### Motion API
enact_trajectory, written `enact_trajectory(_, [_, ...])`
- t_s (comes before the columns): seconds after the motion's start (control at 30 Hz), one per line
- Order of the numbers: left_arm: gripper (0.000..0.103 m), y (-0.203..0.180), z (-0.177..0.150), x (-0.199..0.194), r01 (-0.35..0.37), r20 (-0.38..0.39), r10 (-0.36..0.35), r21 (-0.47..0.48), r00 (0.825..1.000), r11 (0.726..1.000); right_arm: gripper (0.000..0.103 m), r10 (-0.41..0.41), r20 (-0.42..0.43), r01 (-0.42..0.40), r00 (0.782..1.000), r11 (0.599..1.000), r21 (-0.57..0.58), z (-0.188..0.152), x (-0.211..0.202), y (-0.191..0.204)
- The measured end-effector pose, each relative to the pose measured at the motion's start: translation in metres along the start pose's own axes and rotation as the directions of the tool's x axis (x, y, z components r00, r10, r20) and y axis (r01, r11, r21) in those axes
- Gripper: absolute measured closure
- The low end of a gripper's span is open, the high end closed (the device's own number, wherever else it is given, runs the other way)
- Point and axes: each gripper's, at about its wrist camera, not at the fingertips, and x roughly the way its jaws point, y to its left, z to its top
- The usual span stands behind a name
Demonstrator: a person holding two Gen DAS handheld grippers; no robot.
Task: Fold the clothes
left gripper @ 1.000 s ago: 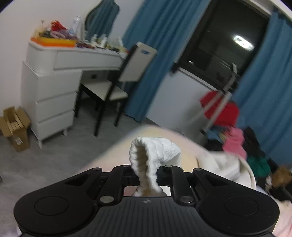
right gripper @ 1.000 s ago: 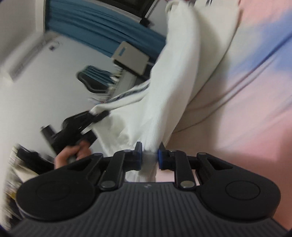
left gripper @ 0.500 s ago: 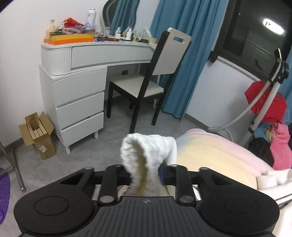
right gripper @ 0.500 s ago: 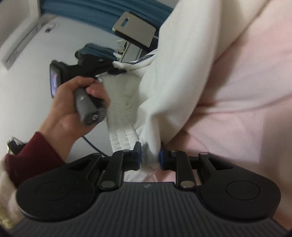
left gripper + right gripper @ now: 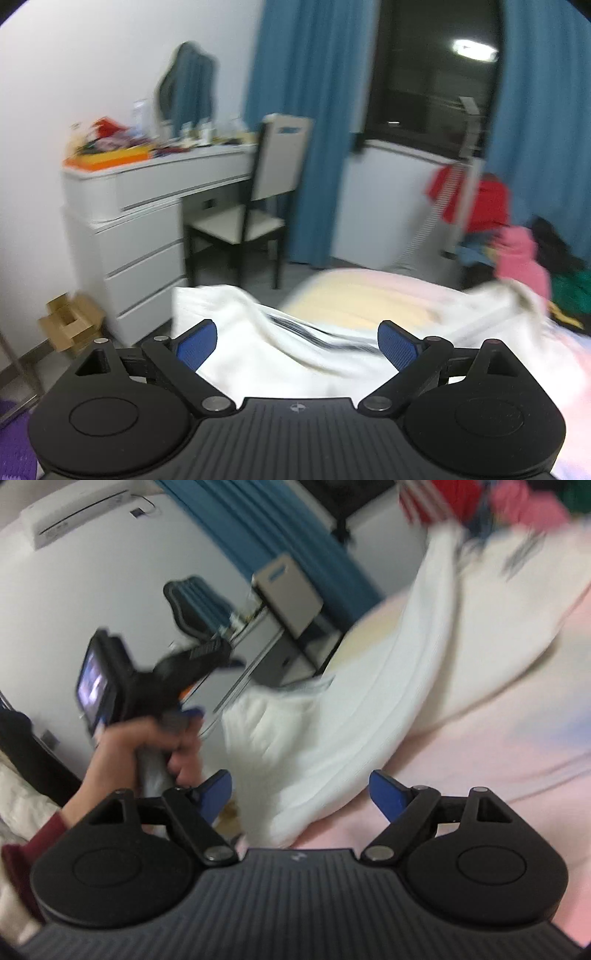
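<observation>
Both the left gripper (image 5: pixel 296 340) and right gripper (image 5: pixel 301 790) gape wide, holding nothing. The white ribbed knit sweater (image 5: pixel 332 738) looks soft and floppy, so I'd pinch the thick hem.

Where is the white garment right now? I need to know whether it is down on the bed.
The white garment lies spread on the pink bed cover, ahead of both open grippers, its near edge toward the bed's vanity-side end in the left wrist view.
</observation>
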Motion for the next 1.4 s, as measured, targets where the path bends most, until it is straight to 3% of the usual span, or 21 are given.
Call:
enact_trajectory(0.07, [0.007,-0.023,-0.019,-0.030,0.070,0.012,-0.071,0.065,0.997,0.995,0.019,-0.073,0.041,0.076,0.996,0.995,-0.071,0.006,-0.030,-0.007])
enact_trajectory(0.2, [0.007,-0.069,-0.042,-0.041,0.160,-0.003,-0.161,0.122,0.987,0.980,0.019,-0.210,0.132,0.234,0.969,0.952,-0.196,0.018,-0.090,-0.024])
enact_trajectory(0.33, [0.013,-0.115,-0.065,-0.051,0.248,-0.023,-0.247,0.176,0.969,0.953,0.019,-0.302,0.178,0.326,0.937,0.937,-0.127,0.019,-0.113,-0.053])
enact_trajectory(0.53, [0.020,-0.191,-0.039,0.018,0.265,-0.006,-0.267,0.157,0.964,0.952,0.019,-0.375,0.213,0.387,0.902,0.922,-0.017,0.018,-0.116,-0.101])
enact_trajectory(0.67, [0.032,-0.243,-0.015,0.090,0.287,-0.010,-0.289,0.149,0.957,0.946,0.019,-0.426,0.212,0.430,0.880,0.902,0.029,0.021,-0.101,-0.141])
enact_trajectory(0.77, [0.037,-0.279,-0.002,0.140,0.281,-0.009,-0.284,0.184,0.959,0.942,0.019,-0.447,0.190,0.439,0.874,0.894,0.085,0.022,-0.091,-0.171])
enact_trajectory(0.8, [0.041,-0.290,0.000,0.155,0.269,-0.010,-0.272,0.194,0.962,0.943,0.019,-0.453,0.181,0.441,0.873,0.892,0.101,0.022,-0.086,-0.179])
enact_trajectory(0.87, [0.068,-0.311,0.002,0.185,0.248,-0.029,-0.247,0.213,0.969,0.945,0.019,-0.462,0.161,0.445,0.872,0.886,0.133,0.023,-0.075,-0.195])
enact_trajectory(0.97, [0.091,-0.324,0.002,0.203,0.241,-0.047,-0.237,0.225,0.970,0.944,0.019,-0.469,0.145,0.448,0.871,0.880,0.156,0.022,-0.067,-0.209])
enact_trajectory(1.0, [0.091,-0.326,0.001,0.203,0.248,-0.046,-0.244,0.228,0.969,0.942,0.019,-0.471,0.141,0.449,0.870,0.878,0.162,0.022,-0.065,-0.212])
enact_trajectory(1.2, [0.095,-0.296,-0.013,0.119,0.379,0.040,-0.411,0.320,0.911,0.869,0.019,-0.472,0.154,0.447,0.868,0.878,0.173,0.019,-0.064,-0.213])
enact_trajectory(1.37, [0.095,-0.231,-0.041,0.009,0.475,0.053,-0.522,0.344,0.851,0.810,0.019,-0.466,0.202,0.445,0.861,0.884,0.143,0.015,-0.075,-0.196])
enact_trajectory(1.4, [0.095,-0.217,-0.051,-0.009,0.486,0.045,-0.529,0.333,0.848,0.808,0.019,-0.464,0.211,0.444,0.860,0.886,0.136,0.014,-0.077,-0.192])
